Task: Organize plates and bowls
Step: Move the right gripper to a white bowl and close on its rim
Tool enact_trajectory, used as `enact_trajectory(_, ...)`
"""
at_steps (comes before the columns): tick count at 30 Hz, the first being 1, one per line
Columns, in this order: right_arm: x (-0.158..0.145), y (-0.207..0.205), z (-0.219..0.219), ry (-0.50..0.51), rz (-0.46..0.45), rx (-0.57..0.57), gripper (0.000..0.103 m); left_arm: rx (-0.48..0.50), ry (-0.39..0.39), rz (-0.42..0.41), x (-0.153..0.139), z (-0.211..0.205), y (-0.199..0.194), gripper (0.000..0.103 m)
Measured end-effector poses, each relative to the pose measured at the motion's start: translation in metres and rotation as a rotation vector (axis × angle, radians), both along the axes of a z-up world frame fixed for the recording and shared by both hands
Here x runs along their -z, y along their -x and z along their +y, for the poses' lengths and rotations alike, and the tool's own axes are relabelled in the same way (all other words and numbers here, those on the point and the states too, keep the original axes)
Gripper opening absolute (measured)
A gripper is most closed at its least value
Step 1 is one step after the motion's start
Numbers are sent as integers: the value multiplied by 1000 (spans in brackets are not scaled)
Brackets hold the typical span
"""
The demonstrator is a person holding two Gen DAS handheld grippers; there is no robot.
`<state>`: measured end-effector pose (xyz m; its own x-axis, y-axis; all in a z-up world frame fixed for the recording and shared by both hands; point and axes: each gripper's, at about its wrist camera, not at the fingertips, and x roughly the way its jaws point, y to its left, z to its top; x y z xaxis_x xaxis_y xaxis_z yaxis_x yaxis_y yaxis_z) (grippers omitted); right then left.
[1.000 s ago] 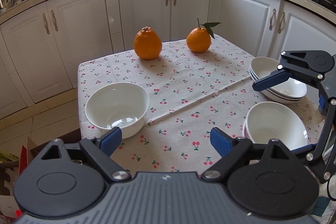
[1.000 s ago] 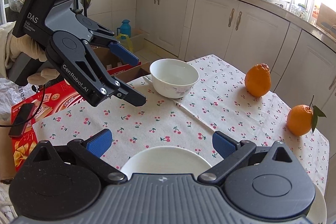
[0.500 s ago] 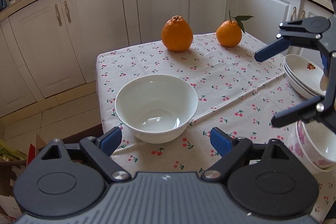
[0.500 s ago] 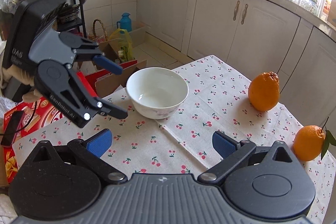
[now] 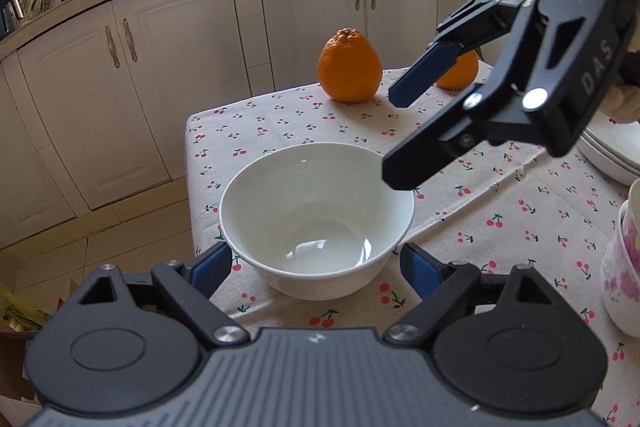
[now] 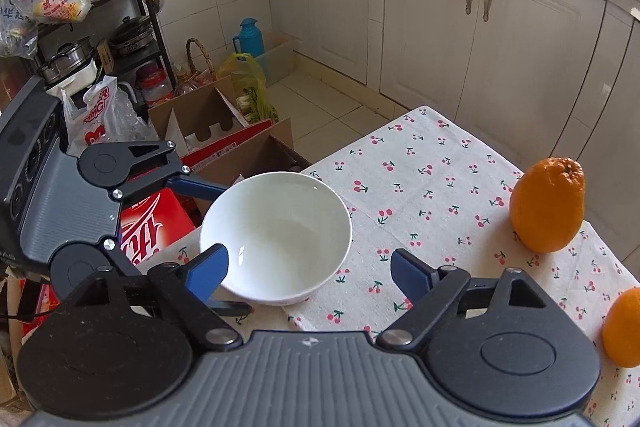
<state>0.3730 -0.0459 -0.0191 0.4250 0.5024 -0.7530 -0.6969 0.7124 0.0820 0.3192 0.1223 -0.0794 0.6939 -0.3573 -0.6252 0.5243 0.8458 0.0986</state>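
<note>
White bowl [image 5: 316, 219] upright and empty on the cherry-print cloth [image 5: 500, 211], close to the table's left edge, near the front corner.

Left gripper [image 5: 314, 267] set wide, one blue pad either side of the bowl's near wall; close beside it, no press to be made out. Right gripper [image 5: 406, 127] over the bowl's far right rim, jaws just been closing yet well apart, the bowl under and between them, neither pad on it. Crowds in from the right, blocking part of the second orange and of the table's far right corner.

Around: two oranges, the larger [image 5: 348, 67] at the far edge of the table, the smaller [image 5: 460, 71] beside it, half hidden behind the right gripper. One stack of plates [image 5: 608, 155] at the right edge, count unclear. Just nearer, nested floral bowls [image 5: 624, 267], cut by the frame. White cabinets [image 5: 132, 99] behind, worktop with bottles above.

Only in the left view: plates, floral bowls, worktop clutter. Only in the right view: floor beyond the table's left edge, with a cardboard box [image 6: 212, 119], a red carton [image 6: 148, 223] tight against the table, a blue flask [image 6: 248, 35], a rack [image 6: 148, 27] with pots and bags. There too, the left gripper's fingers reaching past the bowl on both sides.
</note>
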Motion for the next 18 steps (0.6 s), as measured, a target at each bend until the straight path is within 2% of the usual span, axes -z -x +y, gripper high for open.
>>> enact_trajectory(10, 27, -39, 14, -9, 113, 13, 75, 7, 39, 2, 6, 3, -8, 89)
enact_trajectory(18, 34, -46, 18, -29, 144, 1, 65, 14, 40, 0, 5, 3, -6, 89)
